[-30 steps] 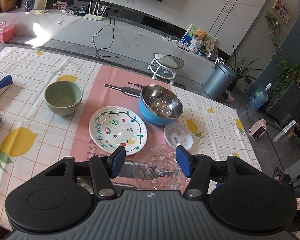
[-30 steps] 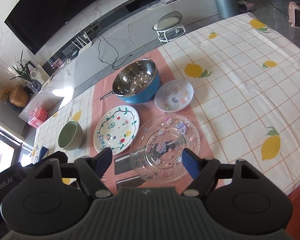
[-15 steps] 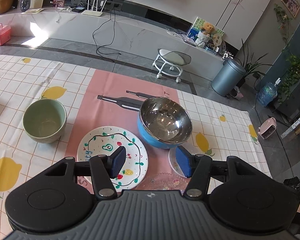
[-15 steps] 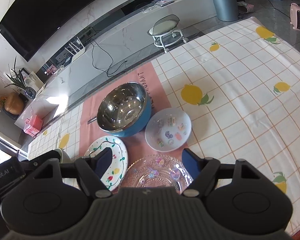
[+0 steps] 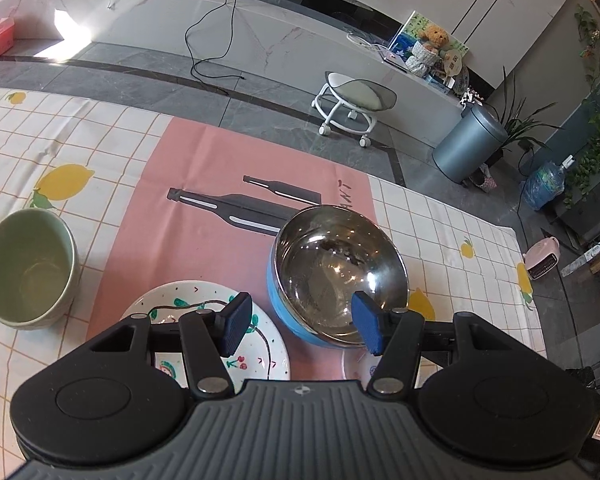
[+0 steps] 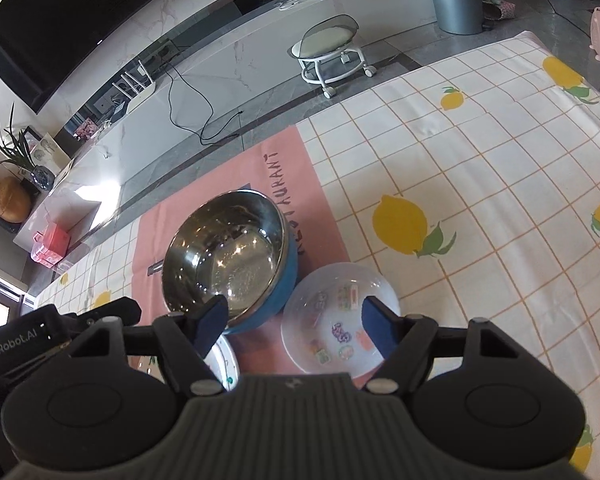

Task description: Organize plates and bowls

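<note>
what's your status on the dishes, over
Left gripper and right gripper open, empty. Steel bowl ahead; small sticker bowl touching it.

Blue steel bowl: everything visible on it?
The blue steel bowl has a shiny, mirror-like metal inside and a blue outer shell. It stands upright and empty on the pink mat, beside the fruit-painted plate and small sticker dish. Neither gripper holds it; both sets of jaws stand open.
</note>
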Tool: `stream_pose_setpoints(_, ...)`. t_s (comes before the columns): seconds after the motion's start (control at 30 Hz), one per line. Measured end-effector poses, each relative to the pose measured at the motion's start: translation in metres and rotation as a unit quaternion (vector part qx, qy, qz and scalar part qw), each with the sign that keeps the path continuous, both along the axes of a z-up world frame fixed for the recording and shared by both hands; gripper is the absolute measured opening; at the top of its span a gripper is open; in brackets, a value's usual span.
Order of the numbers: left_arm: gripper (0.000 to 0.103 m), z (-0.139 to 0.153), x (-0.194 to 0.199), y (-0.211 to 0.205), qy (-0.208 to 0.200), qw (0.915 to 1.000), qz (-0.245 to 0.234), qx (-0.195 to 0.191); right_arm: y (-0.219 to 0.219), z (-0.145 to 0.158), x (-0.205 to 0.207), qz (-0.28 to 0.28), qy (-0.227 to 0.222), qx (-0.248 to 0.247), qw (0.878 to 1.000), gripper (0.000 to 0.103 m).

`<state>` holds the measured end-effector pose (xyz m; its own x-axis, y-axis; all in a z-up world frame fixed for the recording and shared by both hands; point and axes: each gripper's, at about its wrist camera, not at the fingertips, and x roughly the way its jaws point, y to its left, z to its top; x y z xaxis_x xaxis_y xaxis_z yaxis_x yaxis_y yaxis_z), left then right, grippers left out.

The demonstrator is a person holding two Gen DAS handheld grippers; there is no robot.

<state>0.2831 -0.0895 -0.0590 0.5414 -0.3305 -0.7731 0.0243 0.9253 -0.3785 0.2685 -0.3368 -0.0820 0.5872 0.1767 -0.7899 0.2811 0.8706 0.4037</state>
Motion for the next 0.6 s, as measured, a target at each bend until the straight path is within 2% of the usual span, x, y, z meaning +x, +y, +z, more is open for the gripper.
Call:
stream_pose_setpoints(0.3,0.059,-0.031,0.034,-0.001,0.04,0.999,0.016,-0.01,-0.001,-0.028,0.036,-0.011,0.021,0.022,0.999,0.06)
stream_pose_setpoints(0.37,0.054,-0.035,0.039,-0.002,0.045,0.9988,0.015,-0.01,0.001,-0.031,0.042,-0.01,0.02,0.02,1.0,0.057)
stream_pose_setpoints(0.4,0.052,-0.037,0.041,-0.003,0.046,0.9988,0.014,-0.011,0.002,-0.033,0.044,-0.01,0.02,0.02,1.0,0.051)
stream_pose_setpoints(0.6,0.037,-0.042,0.047,-0.008,0.045,0.9988,0.013,-0.009,0.008,-0.04,0.057,-0.01,0.024,0.011,1.0,0.041)
